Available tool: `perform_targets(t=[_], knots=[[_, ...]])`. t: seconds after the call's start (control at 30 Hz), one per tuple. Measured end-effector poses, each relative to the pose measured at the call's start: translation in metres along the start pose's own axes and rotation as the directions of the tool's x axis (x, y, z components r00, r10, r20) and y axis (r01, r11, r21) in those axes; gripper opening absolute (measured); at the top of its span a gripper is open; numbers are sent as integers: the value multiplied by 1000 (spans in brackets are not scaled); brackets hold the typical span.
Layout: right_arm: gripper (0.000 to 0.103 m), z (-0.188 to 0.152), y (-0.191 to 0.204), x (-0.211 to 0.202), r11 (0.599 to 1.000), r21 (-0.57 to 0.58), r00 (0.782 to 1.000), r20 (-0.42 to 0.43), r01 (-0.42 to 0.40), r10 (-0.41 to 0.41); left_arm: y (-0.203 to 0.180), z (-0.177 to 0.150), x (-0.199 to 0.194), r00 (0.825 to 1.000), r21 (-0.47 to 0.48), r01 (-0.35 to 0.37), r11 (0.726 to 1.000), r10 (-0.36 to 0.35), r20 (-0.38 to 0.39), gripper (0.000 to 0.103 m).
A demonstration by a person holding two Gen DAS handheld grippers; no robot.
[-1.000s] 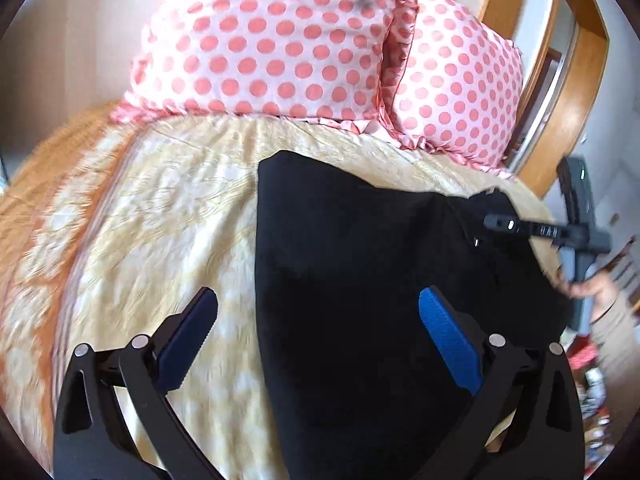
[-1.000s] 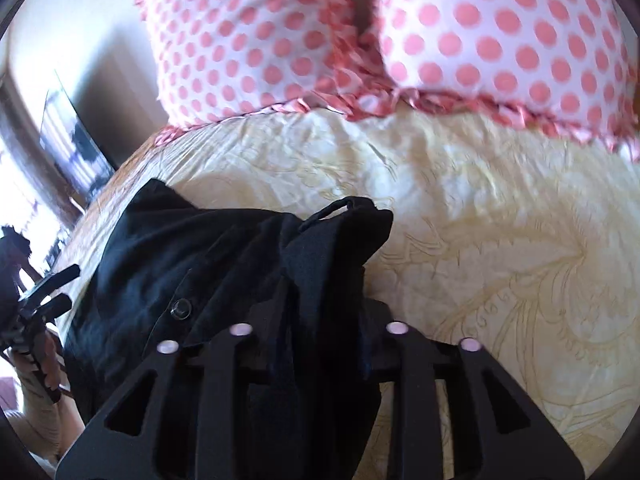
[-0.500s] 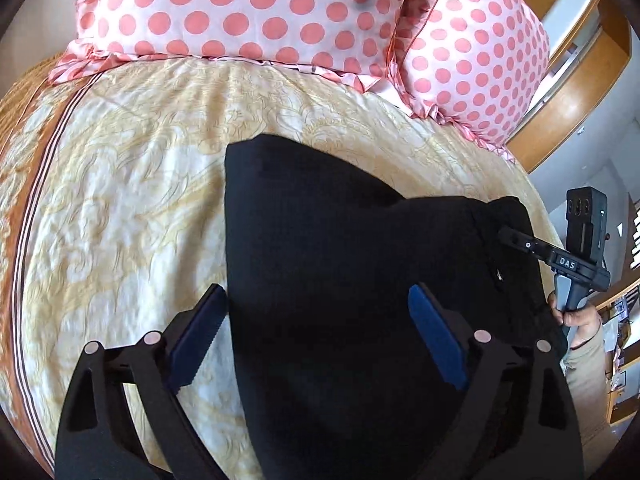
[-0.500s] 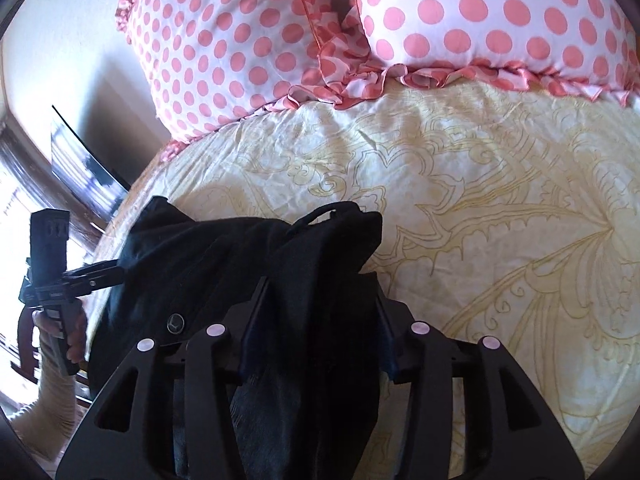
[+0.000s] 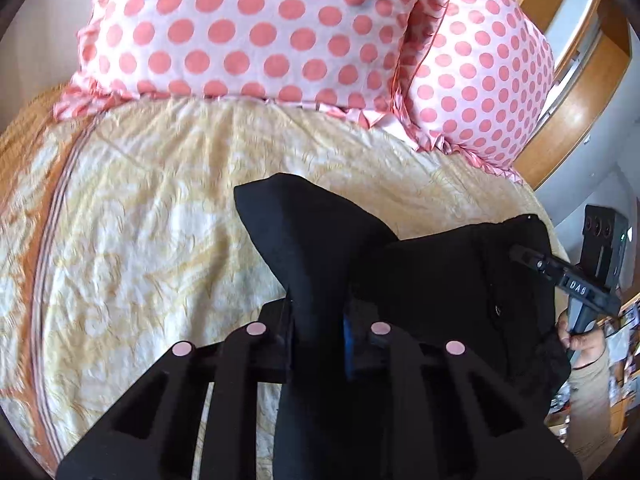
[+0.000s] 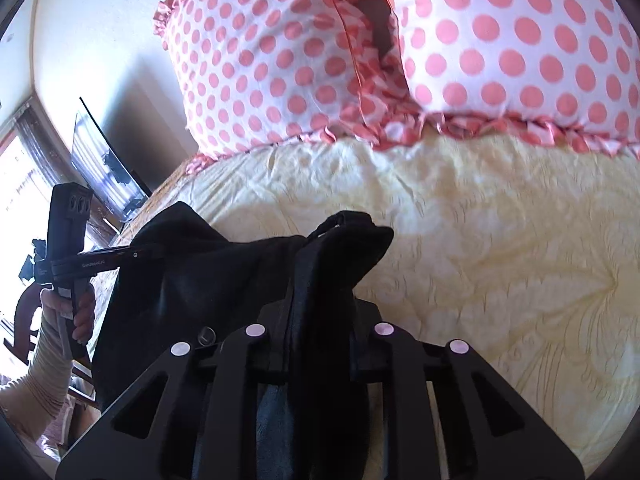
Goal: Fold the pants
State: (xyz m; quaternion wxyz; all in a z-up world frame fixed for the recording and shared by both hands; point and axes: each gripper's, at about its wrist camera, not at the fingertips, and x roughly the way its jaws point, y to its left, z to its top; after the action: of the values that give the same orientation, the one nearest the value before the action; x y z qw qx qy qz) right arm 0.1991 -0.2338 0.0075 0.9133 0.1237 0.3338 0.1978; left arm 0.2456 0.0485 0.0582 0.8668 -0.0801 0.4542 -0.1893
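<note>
The black pants (image 5: pixel 432 280) lie bunched on a yellow patterned bedspread (image 5: pixel 160 220). My left gripper (image 5: pixel 318 332) is shut on the left edge of the pants, with a fold of cloth sticking up between the fingers. My right gripper (image 6: pixel 320 336) is shut on the waistband end of the pants (image 6: pixel 224 272), where a belt loop and a button show. Each gripper shows in the other's view: the right one (image 5: pixel 560 276) at the pants' right edge, the left one (image 6: pixel 100 260) at their left edge.
Two pink polka-dot pillows (image 5: pixel 256 32) (image 5: pixel 480 88) lean at the head of the bed. A wooden headboard (image 5: pixel 576 92) curves at the right. A dark screen (image 6: pixel 104 160) and a window stand beyond the bed's left side.
My left gripper was open over the pants and has shut on their left edge. The cloth has gathered upward between both grippers. My right gripper stays shut on the waistband.
</note>
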Motion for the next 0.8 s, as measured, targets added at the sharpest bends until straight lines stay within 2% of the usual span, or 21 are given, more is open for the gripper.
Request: perform_targets(t=[0.1,0.27,0.37,0.43,0.5,0.57,0.63,0.7,0.73,0.77,0.8], knots=[[17,19,-1,3,1000,-8,1000,23,8,-8,-3,15,2,1000,14,-20,1000,20,15,16],[14,74,-9,19,998,-23,994,97,57,-55,-3,67,10,995,0,-51,999,51,87,16],[14,99,-22,38,995,1,990,102,99,-98,2,96,26,992,-30,-69,997,72,106,16],[14,104,-31,57,990,6,988,57,142,-142,6,106,47,992,-26,-100,995,102,74,17],[14,101,-42,83,980,25,980,-43,196,-195,9,106,68,989,-9,-143,990,144,25,19],[15,94,-47,99,971,36,966,-111,237,-231,10,100,86,980,5,-197,980,197,1,26],[17,91,-44,100,966,26,961,-110,259,-254,9,93,88,974,15,-224,974,224,22,36],[24,90,-41,99,960,16,955,-111,278,-275,12,90,85,970,6,-240,971,240,25,47],[36,90,-41,95,952,18,947,-117,304,-300,13,90,82,969,-3,-246,969,246,26,52],[56,89,-41,90,944,23,939,-120,328,-323,15,89,77,967,-9,-251,968,251,32,53],[65,87,-40,82,936,29,931,-111,352,-347,16,88,69,965,-6,-259,966,259,43,54]])
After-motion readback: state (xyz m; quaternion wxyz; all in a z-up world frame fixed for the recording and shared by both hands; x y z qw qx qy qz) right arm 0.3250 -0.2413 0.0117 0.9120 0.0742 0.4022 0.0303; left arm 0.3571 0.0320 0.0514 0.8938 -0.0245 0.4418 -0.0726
